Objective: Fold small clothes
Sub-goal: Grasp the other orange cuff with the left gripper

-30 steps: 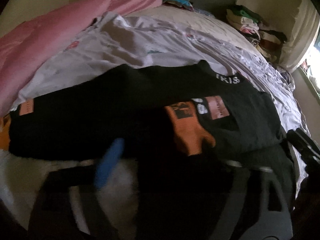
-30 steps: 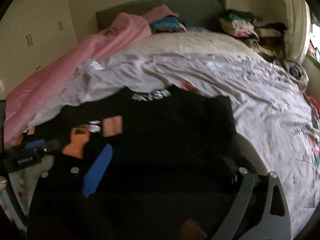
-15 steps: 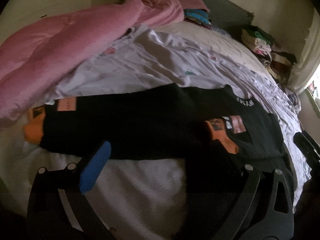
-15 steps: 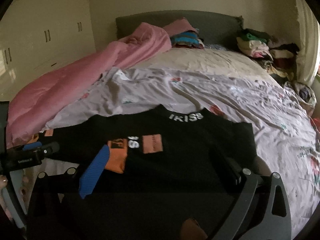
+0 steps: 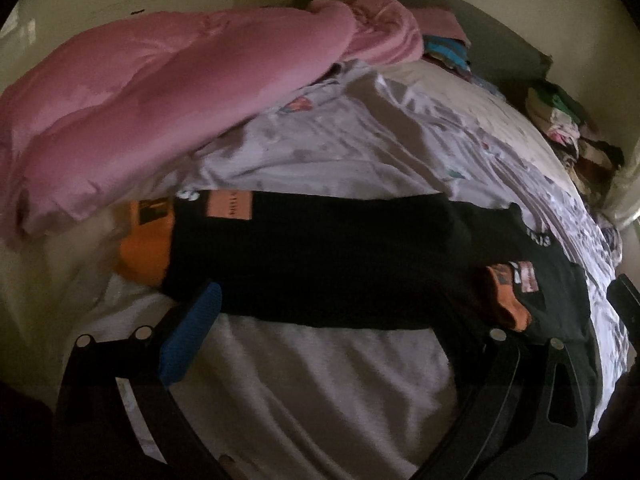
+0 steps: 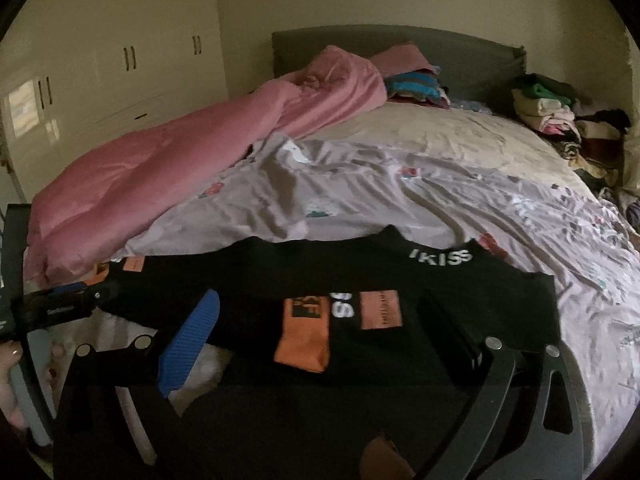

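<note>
A black top with orange cuffs and white lettering lies on the bed. One sleeve is folded across its chest. The other sleeve stretches out to the left, ending in an orange cuff. My left gripper is open, held above the bed in front of that sleeve. My right gripper is open above the top's lower part. The left gripper also shows at the left edge of the right wrist view.
A pink quilt lies bunched along the left side of the bed. Stacks of folded clothes sit at the headboard and at the far right. A pale crumpled sheet covers the bed. Wardrobes stand at left.
Both grippers pulled back and lifted away from the top. The left view swung left, so the outstretched sleeve and its cuff now fill the middle.
</note>
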